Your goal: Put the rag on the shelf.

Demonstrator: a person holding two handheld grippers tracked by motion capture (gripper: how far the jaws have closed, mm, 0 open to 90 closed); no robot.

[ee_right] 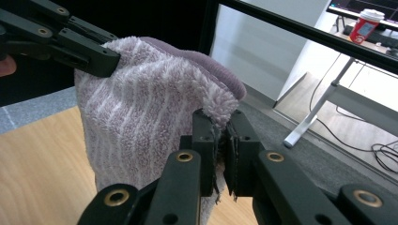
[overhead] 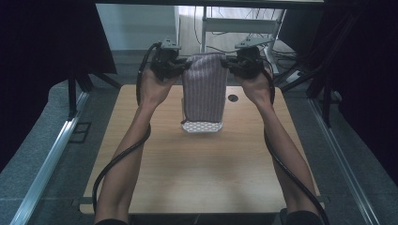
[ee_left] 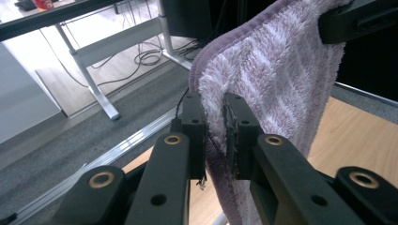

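A purple-and-white striped towel (overhead: 204, 86) hangs in the air above the far half of the table (overhead: 202, 178), stretched flat between the two grippers and held by its upper corners. The left gripper (overhead: 187, 65) is clenched on the towel's top left corner; in the left gripper view its two black jaws pinch the fluffy edge between them (ee_left: 215, 136). The right gripper (overhead: 224, 62) is clenched on the top right corner, and in the right gripper view its jaws bite the towel's hem (ee_right: 220, 145). The towel's lower edge hangs down in front of a white perforated basket (overhead: 202, 126) that stands on the table near the middle of the far edge; whether cloth and basket touch cannot be told. A small dark round hole (overhead: 233, 98) sits in the tabletop just right of the towel. A red cup (ee_right: 366, 24) stands on a desk well beyond the table.
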